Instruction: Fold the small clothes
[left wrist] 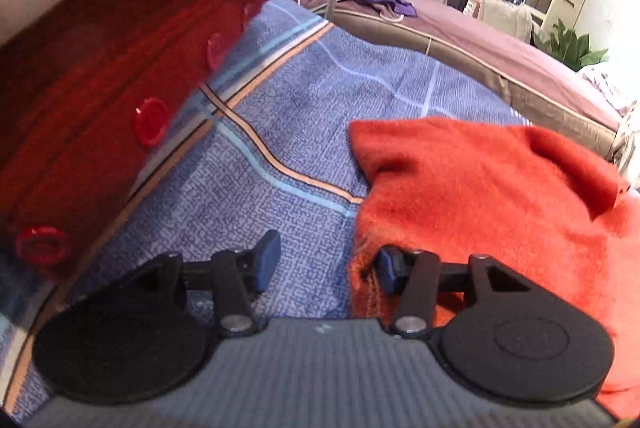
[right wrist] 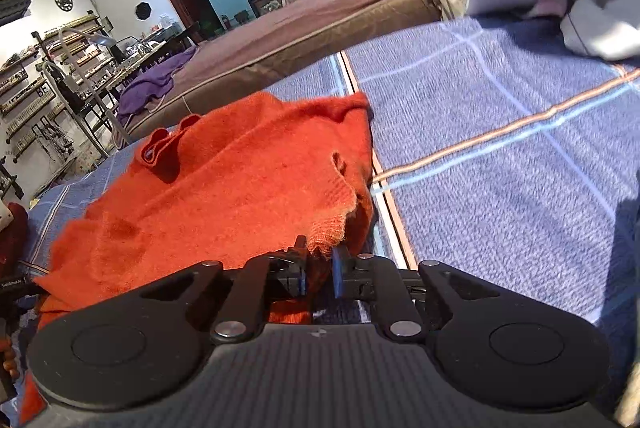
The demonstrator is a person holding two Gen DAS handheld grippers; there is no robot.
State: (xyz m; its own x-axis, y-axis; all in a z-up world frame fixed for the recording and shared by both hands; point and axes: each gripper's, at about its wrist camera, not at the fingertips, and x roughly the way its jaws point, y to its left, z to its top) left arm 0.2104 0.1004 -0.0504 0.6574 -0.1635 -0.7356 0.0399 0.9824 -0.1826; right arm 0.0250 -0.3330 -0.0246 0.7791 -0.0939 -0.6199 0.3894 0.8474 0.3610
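Orange fuzzy knit garment (right wrist: 224,187) lay rumpled on the blue plaid bedspread (right wrist: 500,147). Right tongs (right wrist: 319,274) were clamped on its frayed near edge; left tongs (left wrist: 326,264) stood apart, one pad touching that garment.

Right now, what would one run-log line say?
left gripper: open, at orange sweater edge | right gripper: shut on its hem | surface: blue bedspread

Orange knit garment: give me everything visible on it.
The orange knit garment looks fuzzy and soft, with a ribbed or frayed edge. It lies rumpled on the blue plaid bedcover, one rolled opening poking up at its far side. The right gripper is pinched on its near edge, lifting a corner. The left gripper is open, one finger against the garment's edge, not gripping.
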